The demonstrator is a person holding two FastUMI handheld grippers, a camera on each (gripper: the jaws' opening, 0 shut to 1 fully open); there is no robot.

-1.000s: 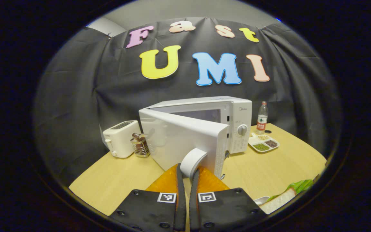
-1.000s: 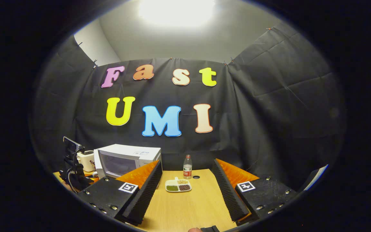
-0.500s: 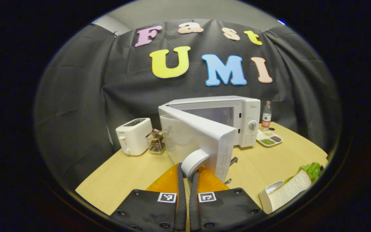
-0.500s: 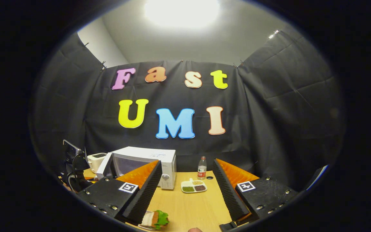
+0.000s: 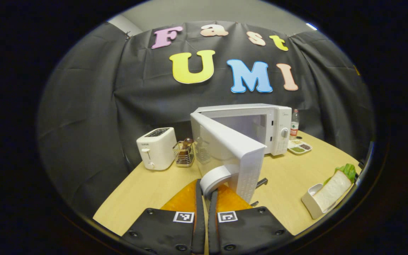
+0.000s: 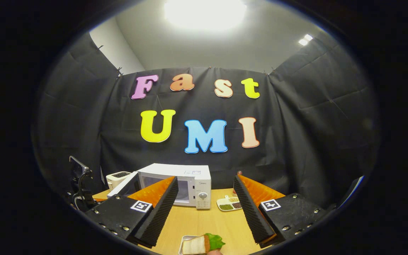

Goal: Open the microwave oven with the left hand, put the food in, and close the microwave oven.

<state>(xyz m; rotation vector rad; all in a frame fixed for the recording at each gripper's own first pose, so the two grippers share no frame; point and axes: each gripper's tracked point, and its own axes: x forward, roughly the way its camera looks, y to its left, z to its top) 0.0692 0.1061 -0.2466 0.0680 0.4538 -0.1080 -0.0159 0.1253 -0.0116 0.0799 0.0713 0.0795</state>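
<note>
Gripping: your left gripper (image 5: 207, 189) is clamped on the door handle (image 5: 215, 177), both fingers pressed against that white curved grip.
Left gripper view: you see the microwave door (image 5: 230, 148) swung wide toward you, its free edge nearest the camera, the hinge side back at the oven. The cavity of the microwave (image 5: 251, 124) shows behind it.
Door axis: the door stands upright on edge; its long side runs from the hinge out toward your gripper.
Left extras: a toaster (image 5: 156, 148) and a wire rack (image 5: 184, 156) sit left of the door, a bottle (image 5: 294, 123) at the oven's far right, on the table (image 5: 143, 191).
Food, left view: the sandwich (image 5: 335, 184) sits in a white tray at the right edge, well apart from the oven, lettuce end pointing away.
Right gripper view: your right gripper (image 6: 205, 207) hangs wide open, holding nothing.
Food, right view: the sandwich (image 6: 202, 244) lies low between your fingers, long axis across the picture, lettuce end to the right.
Right extras: the microwave (image 6: 186, 186) faces you with a divided dish (image 6: 229, 204) just beside its right.
</note>
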